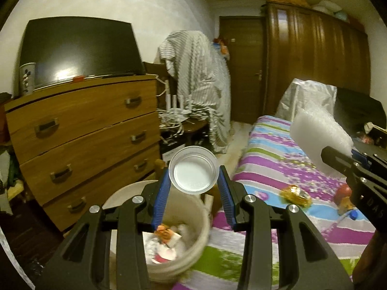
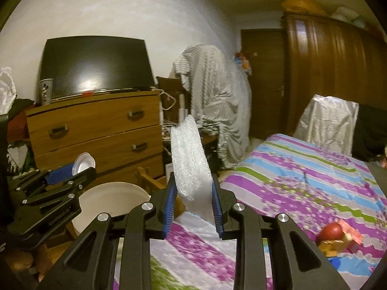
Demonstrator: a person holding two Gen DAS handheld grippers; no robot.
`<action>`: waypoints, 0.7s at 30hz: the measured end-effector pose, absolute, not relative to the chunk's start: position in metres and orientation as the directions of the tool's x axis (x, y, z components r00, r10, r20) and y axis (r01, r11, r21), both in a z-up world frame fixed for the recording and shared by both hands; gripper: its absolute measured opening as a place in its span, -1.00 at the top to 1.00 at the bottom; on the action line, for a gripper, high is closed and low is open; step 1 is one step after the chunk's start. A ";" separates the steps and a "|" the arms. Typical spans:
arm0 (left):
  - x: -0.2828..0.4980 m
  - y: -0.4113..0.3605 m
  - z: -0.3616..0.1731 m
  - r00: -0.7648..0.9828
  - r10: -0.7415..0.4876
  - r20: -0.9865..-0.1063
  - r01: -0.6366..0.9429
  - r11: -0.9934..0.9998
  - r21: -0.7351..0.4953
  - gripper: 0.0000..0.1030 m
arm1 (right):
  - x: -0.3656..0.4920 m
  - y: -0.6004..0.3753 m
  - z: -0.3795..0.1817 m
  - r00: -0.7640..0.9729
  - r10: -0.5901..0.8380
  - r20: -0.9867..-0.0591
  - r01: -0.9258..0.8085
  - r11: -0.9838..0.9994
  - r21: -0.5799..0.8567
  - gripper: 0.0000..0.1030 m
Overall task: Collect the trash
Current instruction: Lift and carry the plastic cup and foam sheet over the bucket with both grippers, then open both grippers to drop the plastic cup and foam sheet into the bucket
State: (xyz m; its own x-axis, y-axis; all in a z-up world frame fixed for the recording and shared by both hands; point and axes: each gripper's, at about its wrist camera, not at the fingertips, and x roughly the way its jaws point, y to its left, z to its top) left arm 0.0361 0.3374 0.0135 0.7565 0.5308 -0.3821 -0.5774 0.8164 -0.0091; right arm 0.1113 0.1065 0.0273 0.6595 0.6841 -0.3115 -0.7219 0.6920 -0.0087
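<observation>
My left gripper [image 1: 193,181] is shut on a clear plastic cup [image 1: 193,172], held sideways with its mouth facing the camera, just above a white bucket [image 1: 193,249] that has crumpled paper and wrappers inside. My right gripper [image 2: 193,193] is shut on a folded sheet of bubble wrap [image 2: 189,159] that stands up between the blue pads, over the edge of the striped bed [image 2: 302,181]. The left wrist view shows the right gripper [image 1: 338,157] and its bubble wrap [image 1: 319,135] at the right. From the right wrist, the left gripper [image 2: 79,169] with the cup [image 2: 83,163] hangs over the bucket [image 2: 106,205].
A wooden chest of drawers [image 1: 84,133] with a dark screen [image 1: 79,50] on top stands behind the bucket. On the bed lie a gold wrapper [image 1: 295,194] and a red-topped toy [image 1: 343,197]. A cloth-draped chair [image 1: 200,84], a door and a wardrobe [image 1: 314,53] are farther back.
</observation>
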 end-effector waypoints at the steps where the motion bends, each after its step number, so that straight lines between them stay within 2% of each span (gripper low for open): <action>1: 0.033 0.346 0.014 0.749 0.539 -0.386 -0.589 0.808 -0.013 0.26 | 0.112 0.118 0.028 0.648 0.690 -0.321 -0.731 0.682 -0.011 0.44; 11: 0.028 0.410 -0.002 0.676 0.572 -0.465 -0.651 0.759 -0.011 0.26 | 0.130 0.226 0.026 0.529 0.729 -0.435 -0.812 0.584 -0.008 0.44; 21: 0.036 0.465 -0.029 0.625 0.514 -0.588 -0.649 0.761 -0.025 0.26 | 0.157 0.311 -0.007 0.395 0.687 -0.610 -0.862 0.506 0.012 0.45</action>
State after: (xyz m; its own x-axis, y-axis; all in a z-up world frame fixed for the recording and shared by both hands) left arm 0.0363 0.4650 -0.0286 0.6249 0.5136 -0.5880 -0.6487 0.7606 -0.0250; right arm 0.1567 0.3106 -0.0069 0.3950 0.6872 -0.6097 -0.8622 0.5065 0.0123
